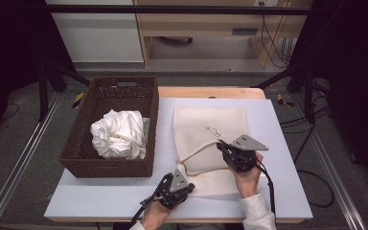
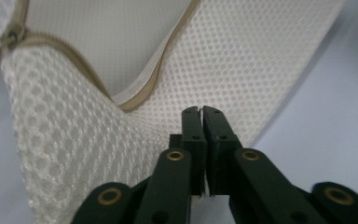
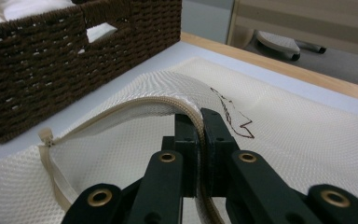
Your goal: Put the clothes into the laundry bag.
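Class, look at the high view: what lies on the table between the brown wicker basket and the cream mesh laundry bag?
Nothing: a bare strip of pale table separates the brown wicker basket from the cream mesh laundry bag in the high view.

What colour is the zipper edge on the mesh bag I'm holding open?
Tan-beige zipper edge on a cream mesh bag; clearest in the right gripper view.

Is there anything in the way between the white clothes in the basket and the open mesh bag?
Yes. The crumpled white cloth sits inside the dark brown woven basket, so the basket's right wall stands between it and the cream mesh zip bag. The right claw lifts the zipper edge, holding the mouth open; the left claw pinches the lower layer.
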`<state>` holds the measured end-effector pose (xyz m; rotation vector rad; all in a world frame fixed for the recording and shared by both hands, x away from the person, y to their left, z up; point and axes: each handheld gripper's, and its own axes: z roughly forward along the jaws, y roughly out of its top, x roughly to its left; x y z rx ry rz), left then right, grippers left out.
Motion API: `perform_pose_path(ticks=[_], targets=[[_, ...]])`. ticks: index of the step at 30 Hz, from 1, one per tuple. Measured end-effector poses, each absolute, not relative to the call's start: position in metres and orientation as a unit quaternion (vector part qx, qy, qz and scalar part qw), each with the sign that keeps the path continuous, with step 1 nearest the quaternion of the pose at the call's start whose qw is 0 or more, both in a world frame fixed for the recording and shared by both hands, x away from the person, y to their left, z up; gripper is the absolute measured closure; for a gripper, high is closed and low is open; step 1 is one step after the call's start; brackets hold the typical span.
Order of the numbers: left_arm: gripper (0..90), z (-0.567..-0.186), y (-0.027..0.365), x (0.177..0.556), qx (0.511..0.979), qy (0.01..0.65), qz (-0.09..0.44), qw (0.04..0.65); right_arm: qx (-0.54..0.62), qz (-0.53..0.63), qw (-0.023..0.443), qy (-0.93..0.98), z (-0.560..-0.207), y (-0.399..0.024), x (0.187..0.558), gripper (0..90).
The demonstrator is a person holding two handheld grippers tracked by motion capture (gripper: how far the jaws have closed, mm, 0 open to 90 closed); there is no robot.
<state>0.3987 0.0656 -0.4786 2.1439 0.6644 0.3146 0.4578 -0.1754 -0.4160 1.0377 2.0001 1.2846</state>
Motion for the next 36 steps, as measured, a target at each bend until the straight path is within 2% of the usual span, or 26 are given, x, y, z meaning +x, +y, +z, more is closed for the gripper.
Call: perform_pose_path(ticks=[4, 9, 11, 15, 22, 25, 29, 31, 36], targets=[[72.2, -0.460, 0.073, 0.394, 0.843, 0.259, 0.140, 0.450, 0.385, 0.476, 0.265, 0.745, -0.419, -0.176, 0.457, 86.2], [42.6, -0.435, 0.089, 0.393, 0.819, 0.277, 0.159, 0.477, 0.387, 0.484, 0.255, 0.742, -0.420, -0.179, 0.454, 86.2], [36.7, -0.427, 0.096, 0.394, 0.810, 0.286, 0.164, 0.485, 0.385, 0.486, 0.253, 0.743, -0.420, -0.179, 0.454, 86.2], [33.0, -0.403, 0.115, 0.396, 0.787, 0.299, 0.172, 0.512, 0.385, 0.484, 0.251, 0.744, -0.420, -0.180, 0.453, 86.0], [24.4, -0.350, 0.171, 0.416, 0.746, 0.339, 0.241, 0.520, 0.386, 0.483, 0.254, 0.744, -0.418, -0.182, 0.452, 85.7], [20.8, -0.334, 0.189, 0.432, 0.750, 0.351, 0.260, 0.497, 0.386, 0.481, 0.253, 0.746, -0.419, -0.181, 0.452, 85.7], [16.8, -0.320, 0.217, 0.471, 0.748, 0.377, 0.286, 0.465, 0.386, 0.476, 0.251, 0.749, -0.421, -0.179, 0.454, 85.6], [13.9, -0.322, 0.227, 0.490, 0.746, 0.397, 0.304, 0.440, 0.385, 0.474, 0.251, 0.751, -0.422, -0.179, 0.454, 85.6], [11.1, -0.344, 0.238, 0.529, 0.769, 0.421, 0.300, 0.376, 0.388, 0.471, 0.246, 0.753, -0.423, -0.179, 0.456, 85.5]])
